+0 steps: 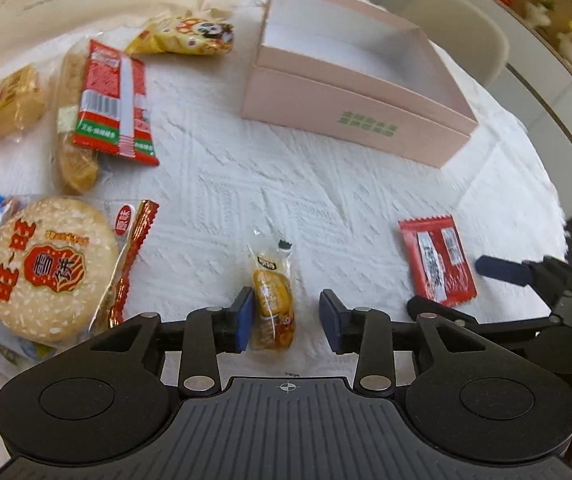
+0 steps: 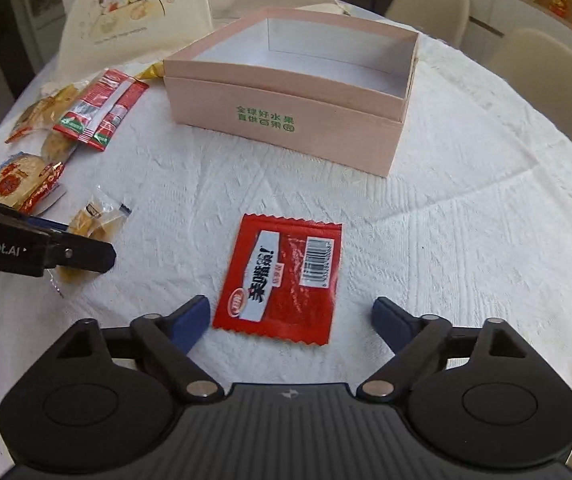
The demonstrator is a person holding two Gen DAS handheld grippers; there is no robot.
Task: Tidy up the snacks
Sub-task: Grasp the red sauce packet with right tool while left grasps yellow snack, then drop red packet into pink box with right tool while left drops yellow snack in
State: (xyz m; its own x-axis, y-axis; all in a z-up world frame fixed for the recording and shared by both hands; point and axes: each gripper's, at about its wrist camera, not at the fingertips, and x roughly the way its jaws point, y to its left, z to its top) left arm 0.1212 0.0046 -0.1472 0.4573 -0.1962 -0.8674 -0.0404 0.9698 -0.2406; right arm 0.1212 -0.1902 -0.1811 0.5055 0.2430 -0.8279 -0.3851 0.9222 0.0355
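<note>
My left gripper [image 1: 287, 318] is open, its jaws on either side of a small clear-wrapped yellow snack [image 1: 273, 300] lying on the white cloth; the left pad touches the wrapper. My right gripper [image 2: 290, 316] is wide open around the near end of a flat red packet [image 2: 281, 280], also seen in the left wrist view [image 1: 438, 260]. An open, empty pink box [image 2: 286, 120] stands behind, also in the left wrist view [image 1: 358, 120]. The yellow snack [image 2: 93, 224] shows in the right wrist view beside the left gripper [image 2: 85, 254].
Several snacks lie at the left: a round rice cracker pack [image 1: 51, 268], a red-green packet [image 1: 115, 104], a panda packet [image 1: 189, 36], yellow wrapped pieces [image 1: 17, 100]. A cream tote bag [image 2: 133, 8] stands behind. Beige chairs [image 2: 546, 76] ring the round table.
</note>
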